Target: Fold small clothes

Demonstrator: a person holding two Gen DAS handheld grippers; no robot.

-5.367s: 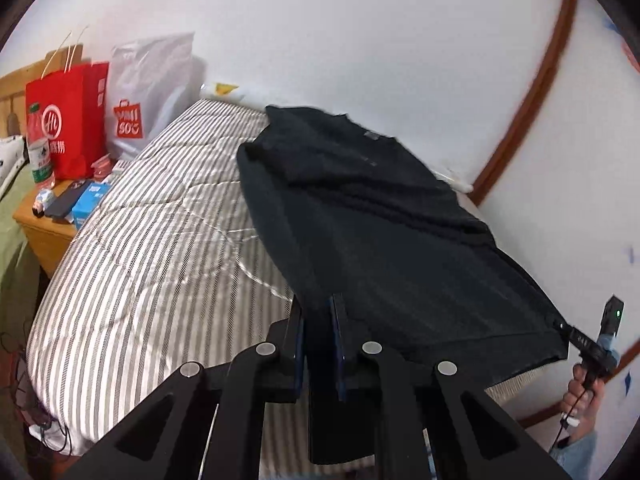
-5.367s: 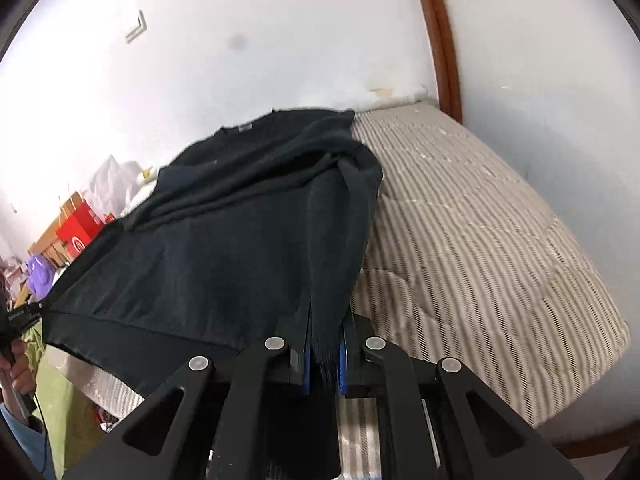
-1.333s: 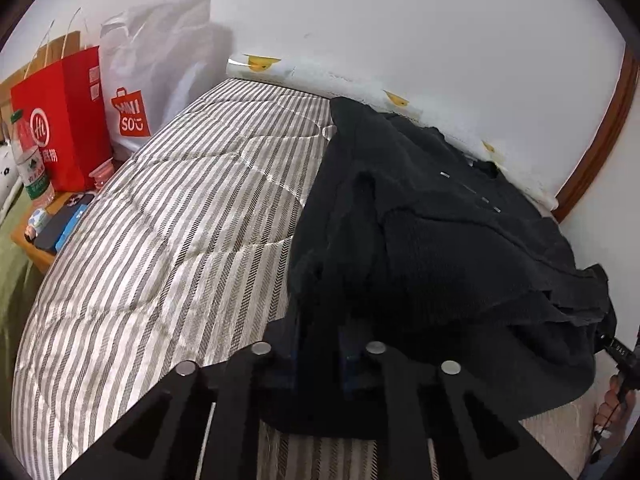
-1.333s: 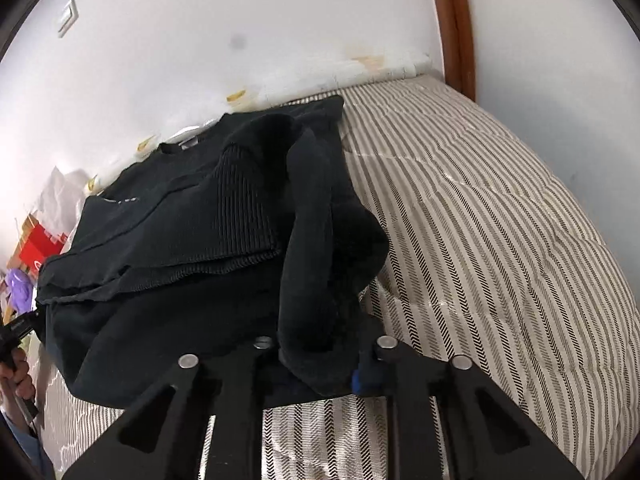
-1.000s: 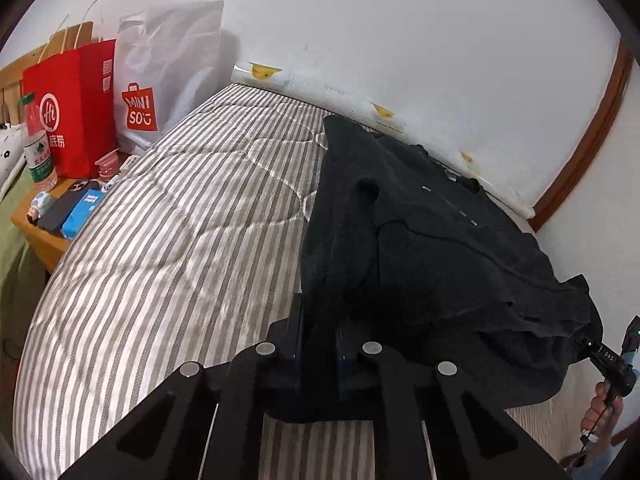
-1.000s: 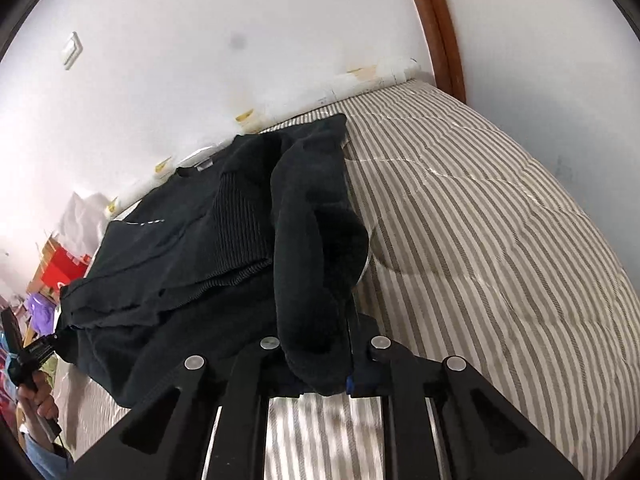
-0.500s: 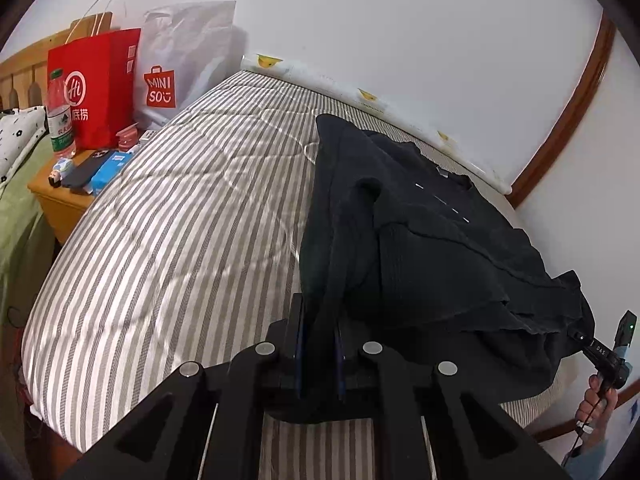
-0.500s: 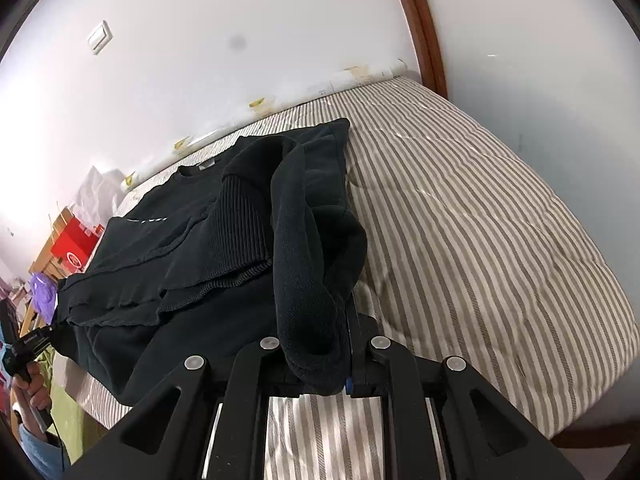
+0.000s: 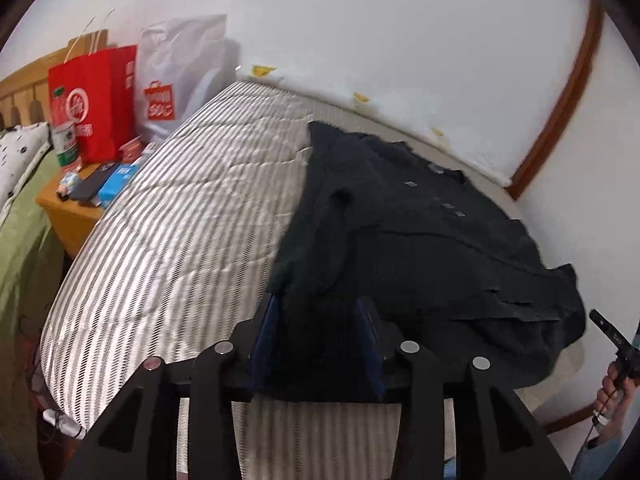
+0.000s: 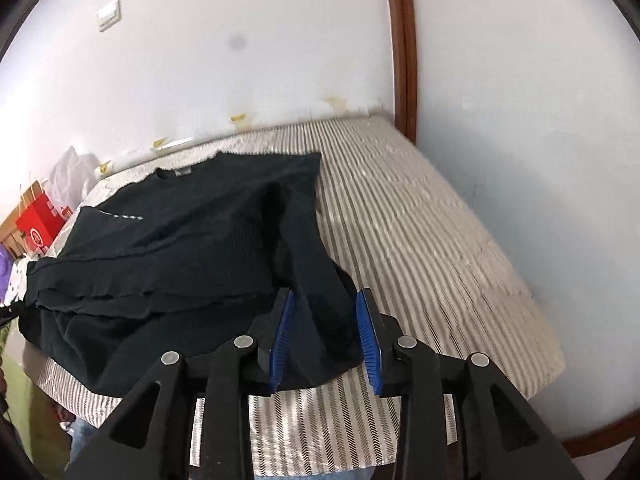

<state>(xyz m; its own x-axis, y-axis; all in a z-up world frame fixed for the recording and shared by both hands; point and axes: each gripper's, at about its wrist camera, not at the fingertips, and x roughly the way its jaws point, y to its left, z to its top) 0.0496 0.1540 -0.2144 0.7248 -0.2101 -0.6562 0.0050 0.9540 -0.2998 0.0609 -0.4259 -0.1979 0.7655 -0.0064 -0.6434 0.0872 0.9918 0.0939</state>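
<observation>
A black sweater (image 9: 420,240) lies folded over itself on the striped mattress (image 9: 180,220), its neck toward the wall. In the left wrist view my left gripper (image 9: 320,320) has its jaws opening; the sweater's near left edge lies loose between the blue pads, which stand clear of it. In the right wrist view the sweater (image 10: 180,248) fills the left half, and its rolled right edge runs down between the blue pads of my right gripper (image 10: 324,320). Those jaws are opening too and do not press the cloth.
A red paper bag (image 9: 96,100) and a white shopping bag (image 9: 176,80) stand by the bed's far left corner. A wooden nightstand (image 9: 72,216) holds small boxes and a green bottle (image 9: 64,136). White walls with brown trim (image 10: 404,40) border the bed. A hand (image 9: 612,384) shows at right.
Both pairs of jaws, shut on the sweater's edges half a second ago, now stand apart with the cloth loose between them. Both views have drawn back toward the bed's near edge.
</observation>
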